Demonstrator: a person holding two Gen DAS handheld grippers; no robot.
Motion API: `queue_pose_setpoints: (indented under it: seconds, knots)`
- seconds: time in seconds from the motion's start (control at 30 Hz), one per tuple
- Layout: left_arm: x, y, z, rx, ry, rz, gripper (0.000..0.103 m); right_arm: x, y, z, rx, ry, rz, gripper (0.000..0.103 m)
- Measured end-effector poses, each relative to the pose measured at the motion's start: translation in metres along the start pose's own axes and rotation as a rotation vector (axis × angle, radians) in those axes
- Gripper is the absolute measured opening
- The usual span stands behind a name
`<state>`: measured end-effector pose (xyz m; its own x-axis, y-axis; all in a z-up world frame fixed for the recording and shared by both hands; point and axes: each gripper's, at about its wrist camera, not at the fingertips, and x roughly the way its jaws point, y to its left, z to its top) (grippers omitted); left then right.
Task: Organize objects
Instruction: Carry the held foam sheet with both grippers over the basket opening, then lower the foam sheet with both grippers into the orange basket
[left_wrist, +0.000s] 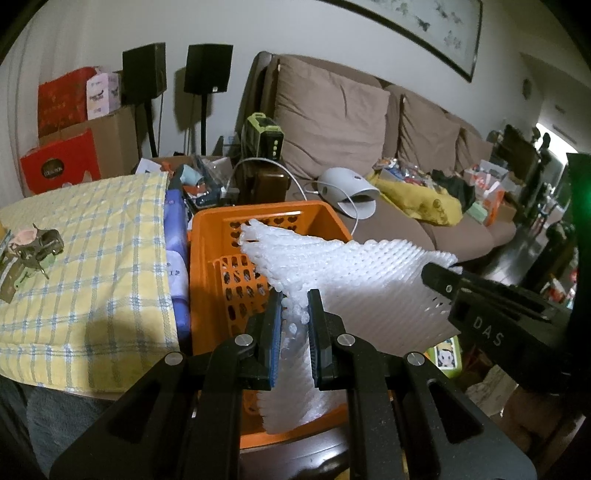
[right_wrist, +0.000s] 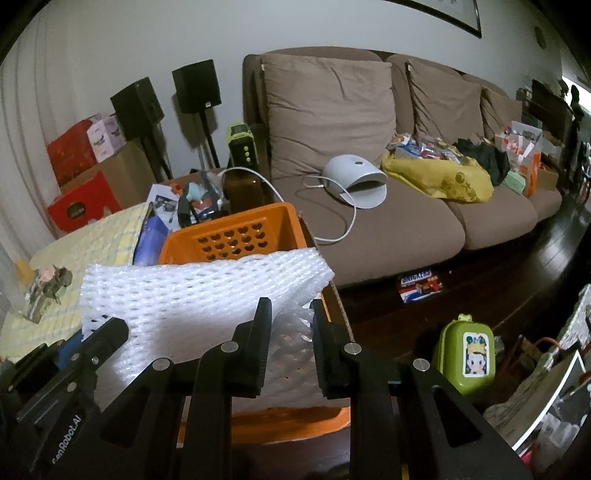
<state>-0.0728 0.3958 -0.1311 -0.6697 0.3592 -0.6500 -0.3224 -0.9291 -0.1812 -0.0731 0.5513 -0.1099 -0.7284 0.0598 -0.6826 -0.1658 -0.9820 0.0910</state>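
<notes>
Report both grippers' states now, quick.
Left gripper: jaws shut on the white foam net, over the orange basket.
Right gripper: jaws shut on the same foam net.

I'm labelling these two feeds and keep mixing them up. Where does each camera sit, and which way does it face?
Left wrist: on the left hand-held gripper, looking forward and down over the orange basket toward the sofa; its own fingers pinch the white foam net, and the right hand-held gripper enters from the right.
Right wrist: on the right hand-held gripper, same facing; the left one shows at lower left.
Shared: basket, net, sofa, both grippers.
</notes>
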Motion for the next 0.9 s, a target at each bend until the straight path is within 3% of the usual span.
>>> queue_pose_setpoints:
  seconds: [0.9]
  knots:
    - [0.017, 0.026, -0.006, -0.057, 0.029, 0.020, 0.012, 0.015, 0.019, -0.004, -0.065, 0.046, -0.036, 0.021]
